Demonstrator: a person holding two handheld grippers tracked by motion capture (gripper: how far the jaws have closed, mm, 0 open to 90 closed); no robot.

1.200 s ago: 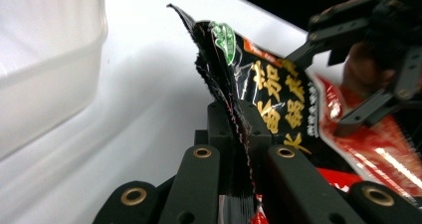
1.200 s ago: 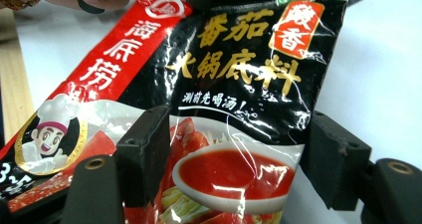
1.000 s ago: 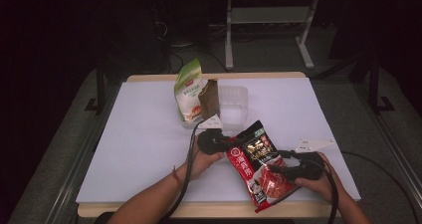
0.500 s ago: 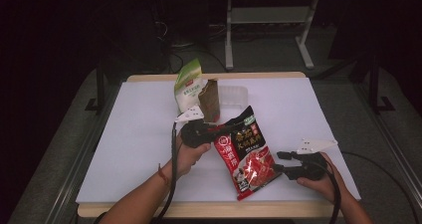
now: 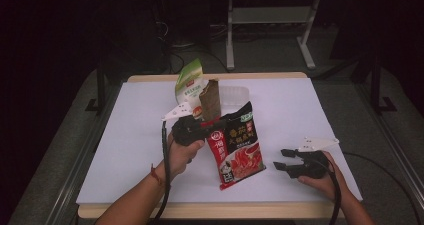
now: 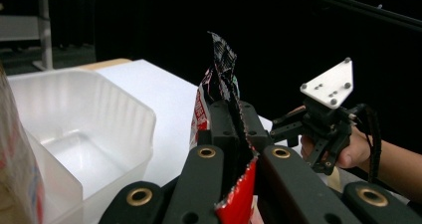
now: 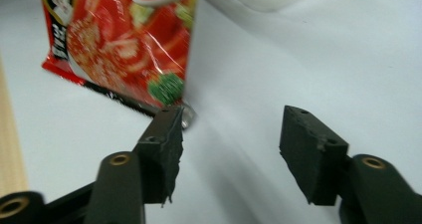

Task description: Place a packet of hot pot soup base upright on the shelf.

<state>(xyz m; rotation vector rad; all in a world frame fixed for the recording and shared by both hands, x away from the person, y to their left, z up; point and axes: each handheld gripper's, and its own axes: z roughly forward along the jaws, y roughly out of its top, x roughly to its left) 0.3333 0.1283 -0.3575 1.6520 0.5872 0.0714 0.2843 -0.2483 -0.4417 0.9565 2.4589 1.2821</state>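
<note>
Between the left tool's closed jaws hung the red foil packet, lifted for carrying; the right tool stood open beside it.

The far middle of the table is crowded: a green packet, a brown bag and a clear plastic tub stand close together there. The red pouch, hanging from the left gripper, blocks the middle, just in front of that cluster. The right gripper sits beside the pouch with bare white surface between them. Wide strips of table lie free along the left side and the far right.
</note>
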